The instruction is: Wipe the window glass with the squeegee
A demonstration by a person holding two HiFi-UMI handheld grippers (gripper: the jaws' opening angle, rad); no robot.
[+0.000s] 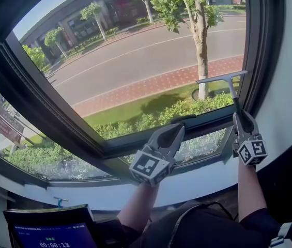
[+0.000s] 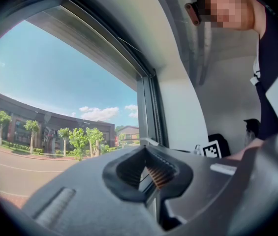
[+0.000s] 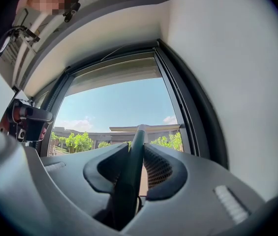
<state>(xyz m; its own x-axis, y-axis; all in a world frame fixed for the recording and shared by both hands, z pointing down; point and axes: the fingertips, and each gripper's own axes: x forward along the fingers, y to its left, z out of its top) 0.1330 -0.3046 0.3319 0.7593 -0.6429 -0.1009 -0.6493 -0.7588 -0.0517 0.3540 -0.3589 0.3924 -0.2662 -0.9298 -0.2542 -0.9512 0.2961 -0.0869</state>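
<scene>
Right gripper [image 1: 240, 117] clamped on squeegee [image 1: 223, 78] handle, blade stood above the jaws at the window glass [image 1: 135, 56] near right frame [image 1: 256, 45], left gripper [image 1: 174, 132] jaws together, empty, by lower frame [image 1: 135, 144]

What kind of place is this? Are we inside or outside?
Inside, probably a room beside a street: a dark window frame, a road and tree beyond the glass, and a squeegee held up at it.

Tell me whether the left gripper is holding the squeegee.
No, the squeegee is clamped by its handle in the right gripper, while the left gripper has its jaws together on nothing.
</scene>
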